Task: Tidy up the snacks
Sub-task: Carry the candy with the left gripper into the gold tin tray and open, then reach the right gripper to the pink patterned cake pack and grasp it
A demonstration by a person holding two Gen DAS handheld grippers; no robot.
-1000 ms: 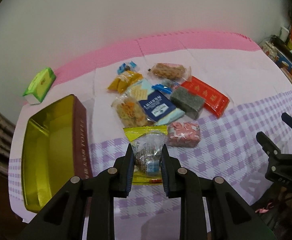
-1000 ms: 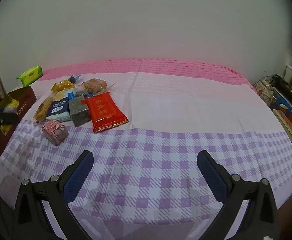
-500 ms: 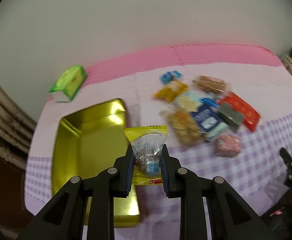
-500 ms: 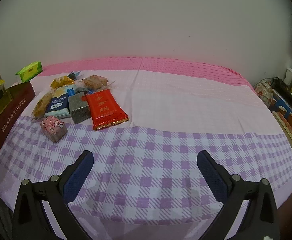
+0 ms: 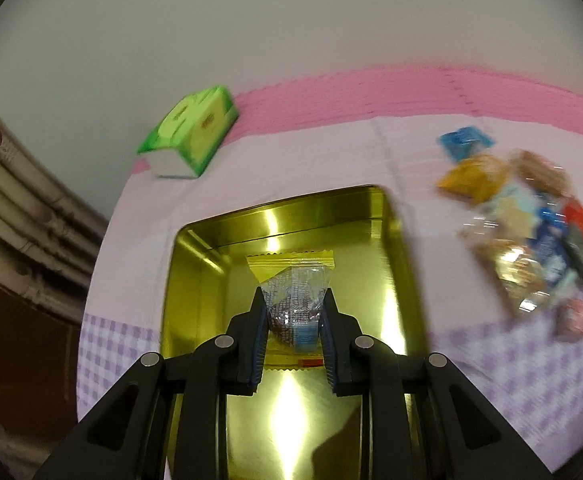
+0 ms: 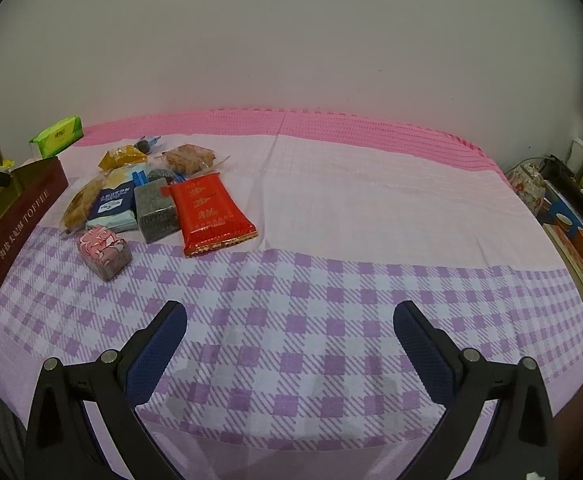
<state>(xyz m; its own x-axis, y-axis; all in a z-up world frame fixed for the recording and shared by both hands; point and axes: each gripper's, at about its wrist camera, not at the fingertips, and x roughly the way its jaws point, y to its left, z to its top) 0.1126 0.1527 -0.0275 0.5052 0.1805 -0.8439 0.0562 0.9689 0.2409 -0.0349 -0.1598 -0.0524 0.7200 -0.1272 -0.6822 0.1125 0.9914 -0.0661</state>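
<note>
My left gripper [image 5: 293, 304] is shut on a yellow-edged clear snack packet [image 5: 293, 280] and holds it over the open gold tin [image 5: 395, 240]. The tin is empty inside; from the right wrist view it shows as a maroon box [image 6: 15, 224] at the far left. A pile of snacks [image 5: 531, 224] lies right of the tin, blurred. In the right wrist view the pile includes a red packet [image 6: 207, 212], a grey bar [image 6: 155, 210], a dark blue packet [image 6: 113, 204] and a pink wrapped piece [image 6: 103, 250]. My right gripper [image 6: 289, 330] is open and empty above the purple checked cloth.
A green tissue pack [image 5: 191, 134] lies behind the tin near the wall; it also shows in the right wrist view [image 6: 57, 136]. The table's left edge drops off beside the tin. Cluttered shelves [image 6: 571, 208] stand past the table's right edge.
My left gripper has carried the yellow packet leftward from beside the snack pile to over the gold tin. The right gripper has stayed open and nearly still.
</note>
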